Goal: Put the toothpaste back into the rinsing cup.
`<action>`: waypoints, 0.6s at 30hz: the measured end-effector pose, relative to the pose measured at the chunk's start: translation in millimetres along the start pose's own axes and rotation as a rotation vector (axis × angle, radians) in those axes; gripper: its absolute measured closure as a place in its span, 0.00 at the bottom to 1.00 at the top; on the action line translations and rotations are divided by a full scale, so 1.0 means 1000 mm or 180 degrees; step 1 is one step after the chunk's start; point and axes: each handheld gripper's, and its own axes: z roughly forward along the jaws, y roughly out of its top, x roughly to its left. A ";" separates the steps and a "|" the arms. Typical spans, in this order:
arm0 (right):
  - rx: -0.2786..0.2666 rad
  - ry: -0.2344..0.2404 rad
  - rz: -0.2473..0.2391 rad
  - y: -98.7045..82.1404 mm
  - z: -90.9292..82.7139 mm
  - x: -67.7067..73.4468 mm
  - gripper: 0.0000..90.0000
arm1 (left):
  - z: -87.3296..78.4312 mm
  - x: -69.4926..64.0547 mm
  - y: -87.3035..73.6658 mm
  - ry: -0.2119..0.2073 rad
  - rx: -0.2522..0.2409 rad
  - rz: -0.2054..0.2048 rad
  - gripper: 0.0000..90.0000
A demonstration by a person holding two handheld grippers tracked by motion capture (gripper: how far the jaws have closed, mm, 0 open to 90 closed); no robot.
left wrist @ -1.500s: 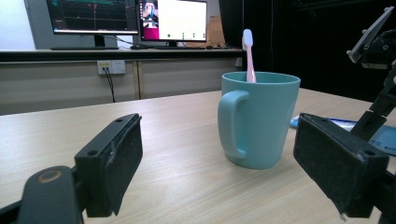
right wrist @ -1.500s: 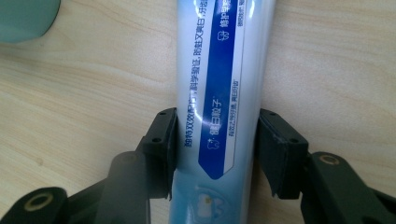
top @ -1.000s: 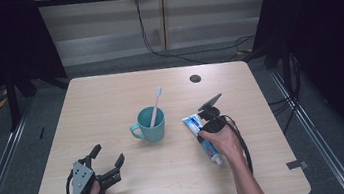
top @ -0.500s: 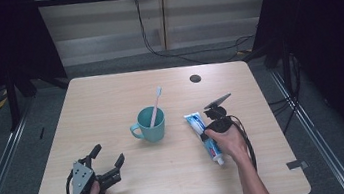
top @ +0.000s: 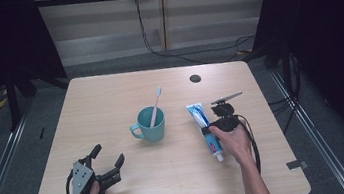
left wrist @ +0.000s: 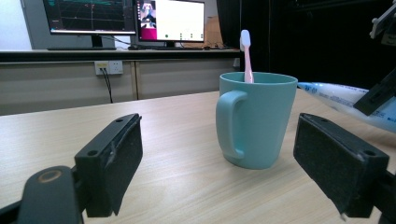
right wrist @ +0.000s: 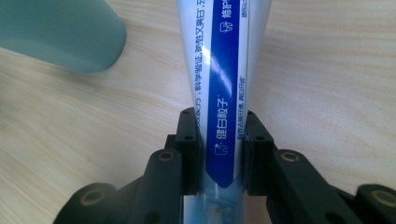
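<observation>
Right gripper (right wrist: 220, 135): both black jaws pressed against the sides of a white-and-blue toothpaste tube (right wrist: 224, 70), which runs up between them and is cut off at the top edge of the right gripper view; its cap end is hidden below the jaws there. In the high view the tube (top: 202, 123) lies on the wooden table (top: 110, 100) to the right of the teal mug (top: 150, 125), cap toward the person, with the right hand (top: 231, 142) covering part of its lower length. Left gripper (left wrist: 219, 163): jaws spread wide and holding nothing, low over the table's near left area, facing the mug (left wrist: 256, 119). A pink toothbrush (left wrist: 246, 56) stands in the mug, bristles up; its lower handle is hidden inside. Monitors (left wrist: 123, 18) on a far counter are cropped at the top.
</observation>
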 end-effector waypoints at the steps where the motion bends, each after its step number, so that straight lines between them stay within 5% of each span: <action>1: -0.0029 0.0009 -0.0006 0.000 -0.001 0.001 0.81 | 0.000 0.000 0.000 0.0000 0.0000 -0.0001 0.18; 18: -0.0673 0.0098 -0.0097 -0.007 -0.010 0.008 0.81 | 0.000 0.000 0.000 -0.0022 -0.0002 0.0003 0.18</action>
